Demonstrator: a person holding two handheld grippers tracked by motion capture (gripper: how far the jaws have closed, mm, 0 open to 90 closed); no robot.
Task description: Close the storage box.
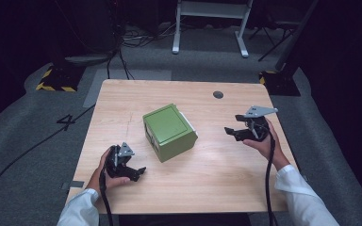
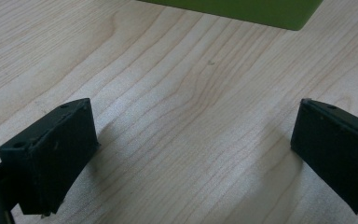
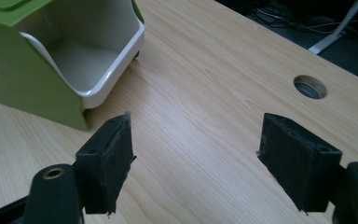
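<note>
While apart, bare wood around bin point(image 1: 169, 131)

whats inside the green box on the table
Through the front opening of the green plastic box with the white inner bin, a bare white floor and walls show, with nothing on them. The back part, under the green lid, is hidden.

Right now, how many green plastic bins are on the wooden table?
1: the green plastic bin with a white inner tray stands mid-table, between the open left gripper and right gripper.
</note>
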